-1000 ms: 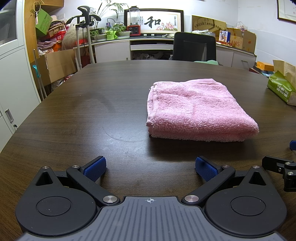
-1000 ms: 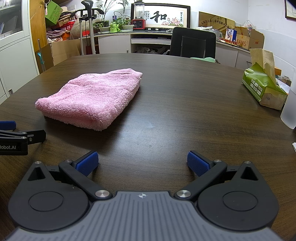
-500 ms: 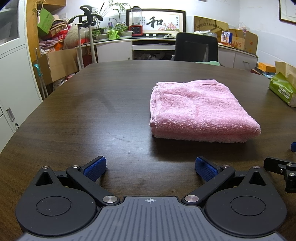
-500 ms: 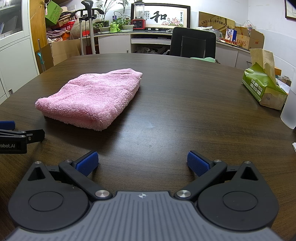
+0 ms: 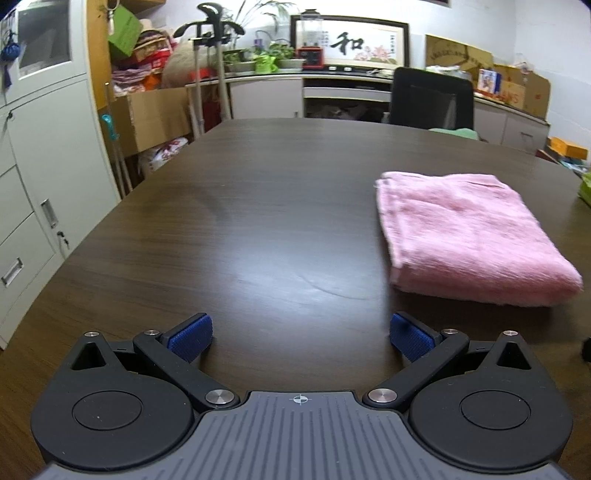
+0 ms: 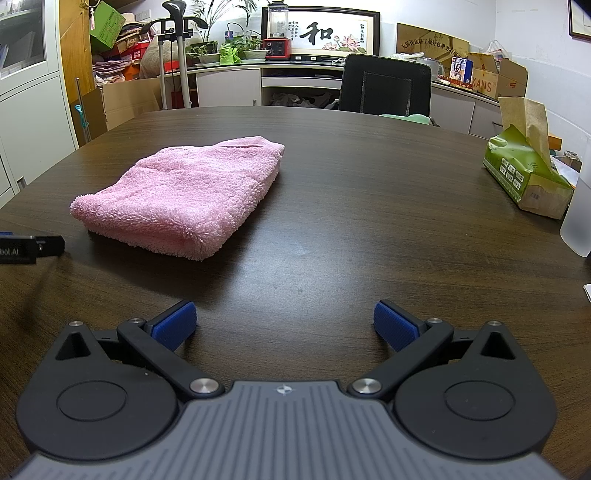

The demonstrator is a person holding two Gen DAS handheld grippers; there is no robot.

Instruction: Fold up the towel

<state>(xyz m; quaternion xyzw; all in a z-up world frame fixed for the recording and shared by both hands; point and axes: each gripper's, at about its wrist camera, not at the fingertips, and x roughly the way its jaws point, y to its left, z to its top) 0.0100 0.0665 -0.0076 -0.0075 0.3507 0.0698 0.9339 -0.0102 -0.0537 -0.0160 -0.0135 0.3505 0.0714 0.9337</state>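
Lying folded, the towel (image 6: 184,195) runs lengthwise away from both wide-spread, empty hand-held grippers (image 5: 300,336) (image 6: 284,325).

a framed picture (image 6: 320,33) shows the character "和", and a cardboard box (image 6: 484,85) reads "kans".

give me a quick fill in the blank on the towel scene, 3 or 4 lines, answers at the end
The folded towel on the table is ____ in colour.
The right gripper has its jaws ____, holding nothing.
The left gripper has its jaws ____ too.
The tissue box near the table's right edge is ____.

Missing words: pink; open; open; green
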